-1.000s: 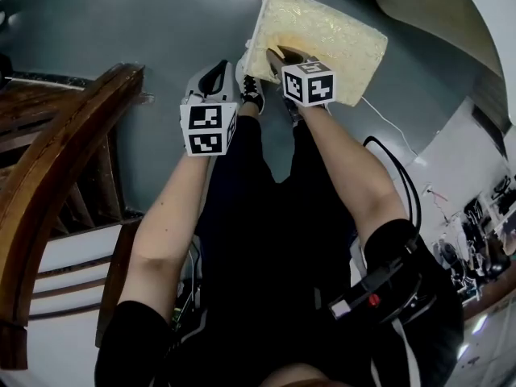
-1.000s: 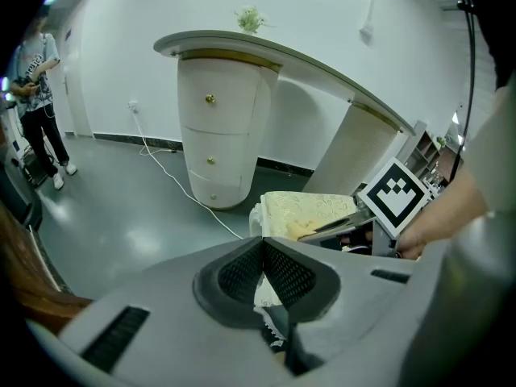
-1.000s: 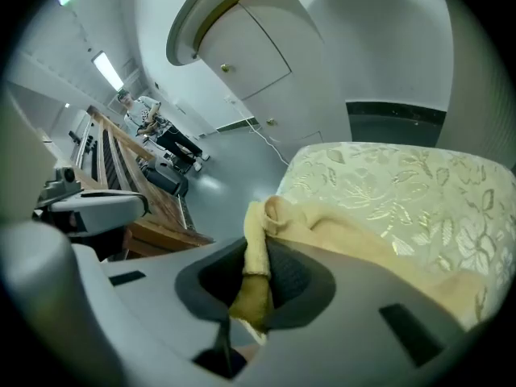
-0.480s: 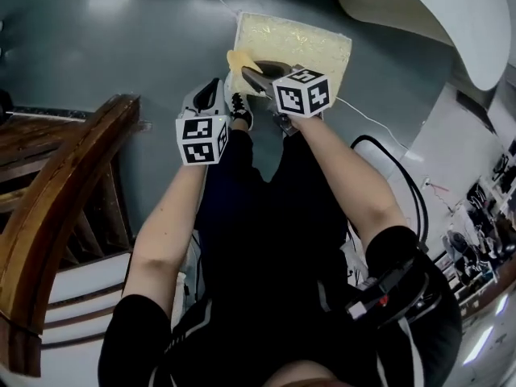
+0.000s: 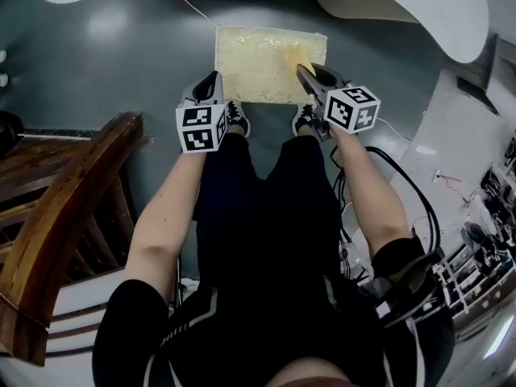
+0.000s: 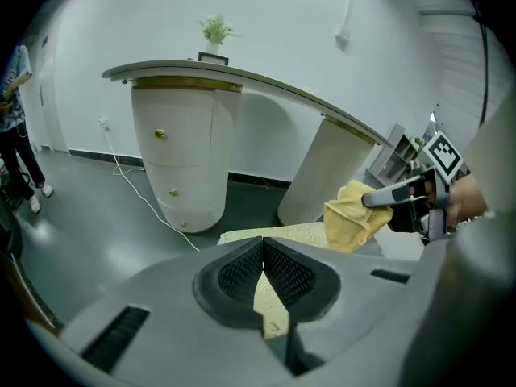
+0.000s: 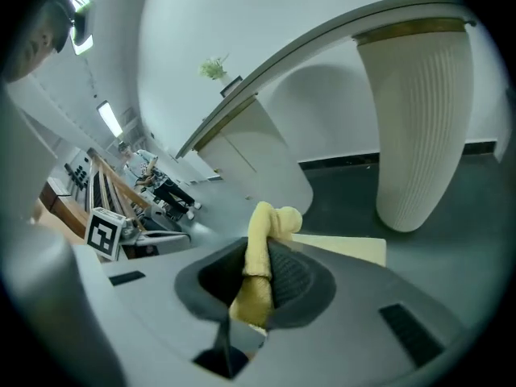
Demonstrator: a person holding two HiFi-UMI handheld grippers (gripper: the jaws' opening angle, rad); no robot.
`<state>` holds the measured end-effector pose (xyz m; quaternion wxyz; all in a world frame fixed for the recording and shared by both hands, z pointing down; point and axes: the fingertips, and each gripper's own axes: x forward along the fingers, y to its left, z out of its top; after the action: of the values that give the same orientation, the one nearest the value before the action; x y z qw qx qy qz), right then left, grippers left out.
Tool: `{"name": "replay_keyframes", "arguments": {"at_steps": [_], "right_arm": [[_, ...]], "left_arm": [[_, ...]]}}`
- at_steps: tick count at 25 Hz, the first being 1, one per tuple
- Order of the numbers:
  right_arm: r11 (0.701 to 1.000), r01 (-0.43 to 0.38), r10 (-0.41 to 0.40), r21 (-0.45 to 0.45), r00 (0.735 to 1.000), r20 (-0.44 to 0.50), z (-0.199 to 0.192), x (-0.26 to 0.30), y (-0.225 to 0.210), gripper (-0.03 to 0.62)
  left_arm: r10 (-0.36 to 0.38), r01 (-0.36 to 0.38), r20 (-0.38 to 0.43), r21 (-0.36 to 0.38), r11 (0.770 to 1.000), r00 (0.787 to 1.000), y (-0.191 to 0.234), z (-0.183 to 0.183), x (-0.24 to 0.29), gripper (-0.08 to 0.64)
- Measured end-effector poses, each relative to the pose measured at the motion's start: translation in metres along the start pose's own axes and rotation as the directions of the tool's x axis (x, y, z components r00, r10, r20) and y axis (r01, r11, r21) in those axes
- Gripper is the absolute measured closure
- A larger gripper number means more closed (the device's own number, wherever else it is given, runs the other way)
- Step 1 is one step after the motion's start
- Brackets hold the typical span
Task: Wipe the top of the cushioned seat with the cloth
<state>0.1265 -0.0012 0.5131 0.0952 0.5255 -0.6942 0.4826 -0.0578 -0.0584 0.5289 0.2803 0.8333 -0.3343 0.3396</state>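
Note:
The cushioned seat [image 5: 262, 59], a pale yellow square pad, lies low on the dark floor just beyond the person's shoes; part of it also shows as the seat [image 6: 282, 234] in the left gripper view. My right gripper [image 5: 303, 69] hangs over its right edge, shut on a bunched yellow cloth [image 6: 353, 218]. From that gripper's own camera the cloth [image 7: 260, 266] is pinched between the jaws of the right gripper [image 7: 262, 252]. My left gripper [image 5: 214, 77] hovers at the seat's near left corner. The left gripper [image 6: 263, 245] is shut and holds nothing.
A white curved counter [image 6: 242, 79] on rounded pedestals [image 6: 184, 156] stands behind the seat, with a small plant [image 6: 214, 29] on top. A dark wooden railing [image 5: 68, 200] lies at the left. Cables [image 5: 403, 176] trail on the floor at the right. A person [image 6: 18, 127] stands far left.
My right gripper has carried the cloth rightward, from the seat's near left part to its right edge. The left gripper has hardly moved. The head view has shifted slightly.

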Motion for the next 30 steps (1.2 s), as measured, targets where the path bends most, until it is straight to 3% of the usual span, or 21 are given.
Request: {"name": "replay_keyframes", "arguments": {"at_steps": [7, 13, 20, 30], "right_arm": [[0.985, 0.168, -0.167, 0.04, 0.986, -0.017, -0.026, -0.029, -0.116, 0.528], [0.978, 0.203, -0.196, 0.041, 0.97, -0.142, -0.067, -0.002, -0.159, 0.528], [0.99, 0.136, -0.124, 0.033, 0.961, -0.247, -0.103, 0.049, -0.158, 0.528], [0.999, 0.051, -0.046, 0.011, 0.965, -0.26, -0.104, 0.102, -0.101, 0.529]], "left_arm": [[-0.048, 0.048, 0.0, -0.012, 0.999, 0.999, -0.072, -0.002, 0.049, 0.555], [-0.013, 0.013, 0.001, -0.108, 0.994, 1.0, -0.094, -0.009, 0.086, 0.555], [-0.012, 0.01, -0.025, -0.079, 0.997, 1.0, -0.09, -0.025, 0.099, 0.555], [0.043, -0.047, -0.035, -0.124, 0.991, 0.998, -0.03, -0.044, 0.08, 0.555]]}}
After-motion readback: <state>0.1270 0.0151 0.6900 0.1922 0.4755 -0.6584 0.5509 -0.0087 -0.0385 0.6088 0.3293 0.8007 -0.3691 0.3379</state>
